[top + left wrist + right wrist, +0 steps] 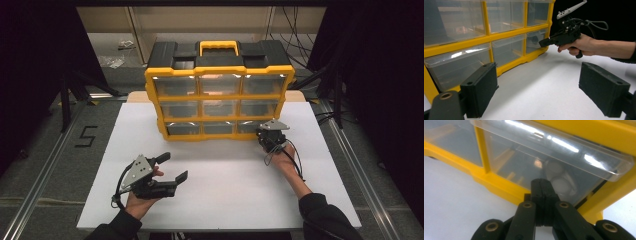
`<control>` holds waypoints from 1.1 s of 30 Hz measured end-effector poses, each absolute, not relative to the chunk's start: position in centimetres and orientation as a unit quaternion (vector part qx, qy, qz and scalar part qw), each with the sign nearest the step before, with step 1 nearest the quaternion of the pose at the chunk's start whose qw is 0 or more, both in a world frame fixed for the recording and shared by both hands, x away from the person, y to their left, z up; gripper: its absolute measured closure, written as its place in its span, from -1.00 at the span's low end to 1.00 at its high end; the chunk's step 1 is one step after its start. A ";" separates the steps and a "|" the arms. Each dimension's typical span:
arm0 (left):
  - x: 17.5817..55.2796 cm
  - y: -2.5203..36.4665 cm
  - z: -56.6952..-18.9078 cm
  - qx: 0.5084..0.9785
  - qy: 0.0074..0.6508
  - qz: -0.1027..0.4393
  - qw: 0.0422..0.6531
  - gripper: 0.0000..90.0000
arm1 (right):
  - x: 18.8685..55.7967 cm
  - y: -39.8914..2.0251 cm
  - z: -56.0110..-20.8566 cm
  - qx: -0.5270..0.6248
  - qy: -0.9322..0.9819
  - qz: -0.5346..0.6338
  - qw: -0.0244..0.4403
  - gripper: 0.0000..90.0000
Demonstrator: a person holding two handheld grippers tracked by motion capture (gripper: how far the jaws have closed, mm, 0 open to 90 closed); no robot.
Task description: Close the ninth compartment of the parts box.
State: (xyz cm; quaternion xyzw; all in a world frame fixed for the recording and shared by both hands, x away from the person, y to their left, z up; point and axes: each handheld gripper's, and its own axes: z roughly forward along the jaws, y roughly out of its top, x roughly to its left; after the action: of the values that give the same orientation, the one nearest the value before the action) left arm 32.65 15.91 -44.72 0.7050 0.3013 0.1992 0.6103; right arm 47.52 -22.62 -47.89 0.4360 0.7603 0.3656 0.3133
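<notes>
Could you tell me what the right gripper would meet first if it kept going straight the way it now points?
Probably the clear front of the bottom-right drawer; the shut right gripper points straight at it.

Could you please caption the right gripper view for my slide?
Right gripper, jaws together, at the clear bottom-right drawer of the yellow organiser.

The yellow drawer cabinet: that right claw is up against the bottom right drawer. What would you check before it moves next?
1. Right claw at the bottom right drawer: ok.
2. Right claw shut, jaws pressed together: ok.
3. Gripping any part of the drawer: cannot tell.
4. Left claw open, away from the cabinet: ok.
5. Table in front of the drawer free: ok.
6. Drawer contents: pale round shapes, cannot tell what.
</notes>
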 end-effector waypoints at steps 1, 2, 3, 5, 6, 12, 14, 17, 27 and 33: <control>32.6 15.9 -44.7 0.705 0.301 0.199 0.610 -0.67 | 47.4 -22.6 -47.8 0.435 0.761 0.366 0.312 1.00; 32.6 15.9 -44.7 0.705 0.301 0.199 0.611 -0.67 | 47.4 -22.5 -47.8 0.434 0.761 0.368 0.312 1.00; 32.6 15.9 -44.7 0.705 0.301 0.199 0.610 -0.67 | 47.3 -22.5 -47.7 0.433 0.762 0.370 0.309 1.00; 32.6 15.9 -44.7 0.706 0.300 0.199 0.610 -0.67 | 47.1 -22.4 -47.6 0.433 0.762 0.372 0.306 0.99; 32.6 15.9 -44.7 0.705 0.300 0.199 0.610 -0.67 | 47.0 -22.4 -47.6 0.432 0.762 0.374 0.305 0.98; 32.6 15.9 -44.7 0.705 0.300 0.199 0.611 -0.67 | 46.3 -22.3 -46.8 0.429 0.759 0.396 0.289 0.86; 32.6 15.9 -44.7 0.706 0.300 0.198 0.611 -0.67 | 46.1 -22.2 -46.7 0.429 0.759 0.401 0.281 0.80; 32.6 15.8 -44.7 0.706 0.300 0.198 0.610 -0.67 | 45.8 -22.1 -46.3 0.423 0.757 0.415 0.274 0.70; 32.6 15.9 -44.7 0.706 0.300 0.199 0.611 -0.67 | 44.1 -21.1 -45.3 0.403 0.758 0.440 0.261 0.24; 32.6 15.9 -44.7 0.705 0.300 0.199 0.611 -0.67 | 43.3 -20.8 -44.6 0.395 0.752 0.459 0.259 0.02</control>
State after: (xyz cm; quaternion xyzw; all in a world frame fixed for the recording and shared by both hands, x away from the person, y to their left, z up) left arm 32.61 15.89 -44.68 0.7051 0.2998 0.1990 0.6110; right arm 43.34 -20.75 -44.56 0.3952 0.7521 0.4592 0.2595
